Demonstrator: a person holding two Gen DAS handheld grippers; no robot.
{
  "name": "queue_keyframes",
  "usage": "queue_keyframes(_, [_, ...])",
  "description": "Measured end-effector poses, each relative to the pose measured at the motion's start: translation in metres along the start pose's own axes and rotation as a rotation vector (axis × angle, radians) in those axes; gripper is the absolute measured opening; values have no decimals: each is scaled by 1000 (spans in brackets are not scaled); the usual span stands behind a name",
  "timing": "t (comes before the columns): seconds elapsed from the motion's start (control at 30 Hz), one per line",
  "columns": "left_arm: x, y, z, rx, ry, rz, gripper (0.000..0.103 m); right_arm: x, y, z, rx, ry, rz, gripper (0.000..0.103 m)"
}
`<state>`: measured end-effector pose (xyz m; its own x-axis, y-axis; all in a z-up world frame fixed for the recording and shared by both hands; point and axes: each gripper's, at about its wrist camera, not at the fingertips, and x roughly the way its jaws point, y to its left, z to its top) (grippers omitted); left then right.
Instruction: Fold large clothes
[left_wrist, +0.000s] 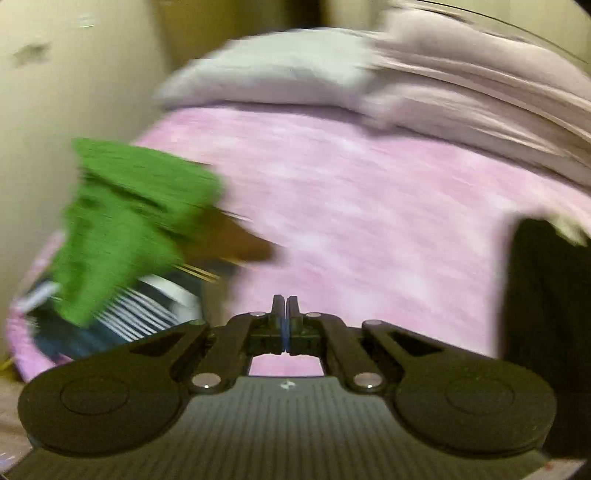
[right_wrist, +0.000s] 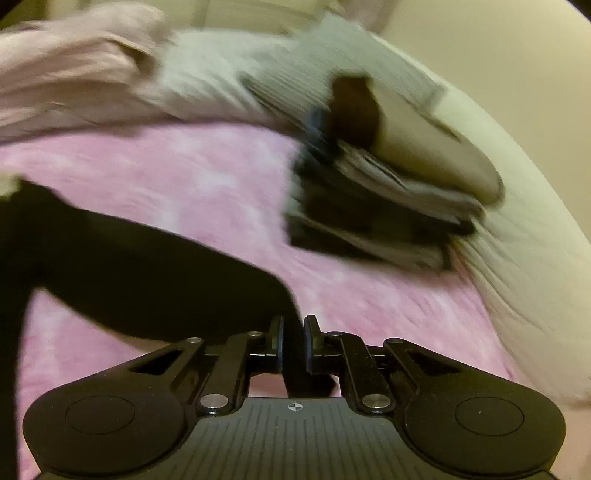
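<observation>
Right wrist view showed the right gripper (right_wrist: 293, 332) clamped on black cloth (right_wrist: 129, 266) that lay across the pink bed (right_wrist: 207, 173) toward its left edge, while the left gripper (left_wrist: 285, 308) was pressed together, holding nothing, over the bed's middle.
</observation>
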<state>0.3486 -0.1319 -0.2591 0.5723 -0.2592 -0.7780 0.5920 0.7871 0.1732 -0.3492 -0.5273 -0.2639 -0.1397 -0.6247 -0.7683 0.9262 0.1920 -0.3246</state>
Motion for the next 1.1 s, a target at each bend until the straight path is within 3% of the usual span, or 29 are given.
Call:
queue_keyframes(0.07, [24, 27, 17, -53, 25, 91, 1, 24, -7, 1, 46, 113, -83, 8])
queue_keyframes(0.13, [36, 30, 21, -85, 65, 43, 6, 36, -11, -2, 113, 188, -60, 10])
queue_keyframes(0.17, [37, 21, 17, -65, 67, 0, 17, 36, -11, -6, 164, 184, -33, 13])
queue_keyframes(0.2, [34, 7, 11, -27, 74, -58, 29, 35, -9, -10, 211, 184, 4, 16])
queue_keyframes(0.27, [34, -27, -13, 63, 122, -230, 37, 34, 1, -18, 281, 218, 64, 23])
queue_keyframes(0.37, [22, -86, -53, 181, 185, -500, 57, 33, 25, -34, 322, 271, 121, 24])
queue_keyframes(0.43, [22, -121, -75, 279, 197, -599, 63, 36, 42, -43, 315, 310, 140, 25])
queue_keyframes(0.47, [26, -134, -81, 312, 196, -614, 70, 36, 50, -46, 308, 328, 151, 25])
queue_keyframes(0.53, [38, -159, -94, 368, 209, -613, 66, 38, 67, -48, 295, 358, 166, 25])
queue_keyframes(0.57, [47, -167, -97, 378, 238, -625, 44, 38, 75, -50, 288, 367, 170, 25])
queue_keyframes(0.6, [56, -170, -99, 390, 277, -652, 1, 39, 80, -49, 279, 371, 168, 25])
queue_keyframes(0.63, [61, -171, -97, 415, 301, -663, 3, 39, 83, -47, 273, 372, 164, 25])
queue_keyframes(0.73, [59, -156, -79, 562, 193, -569, 3, 38, 86, -36, 261, 346, 162, 25])
queue_keyframes(0.8, [68, -128, -52, 556, 146, -441, 3, 39, 86, -27, 263, 318, 159, 25])
queue_keyframes(0.9, [93, -81, -4, 548, 78, -185, 5, 44, 92, -12, 272, 285, 176, 25])
queue_keyframes(0.93, [102, -72, 8, 536, 71, -138, 7, 47, 97, -7, 268, 275, 192, 25])
queue_keyframes(0.97, [114, -65, 20, 522, 81, -100, 14, 50, 103, -2, 260, 265, 207, 25])
queue_keyframes(1.0, [129, -64, 28, 517, 98, -61, 30, 54, 111, 3, 246, 255, 226, 25])
queue_keyframes(1.03, [143, -67, 32, 527, 115, -22, 38, 58, 119, 8, 227, 251, 243, 25])
queue_keyframes(1.1, [168, -79, 34, 545, 170, 21, 43, 66, 139, 21, 177, 244, 275, 25])
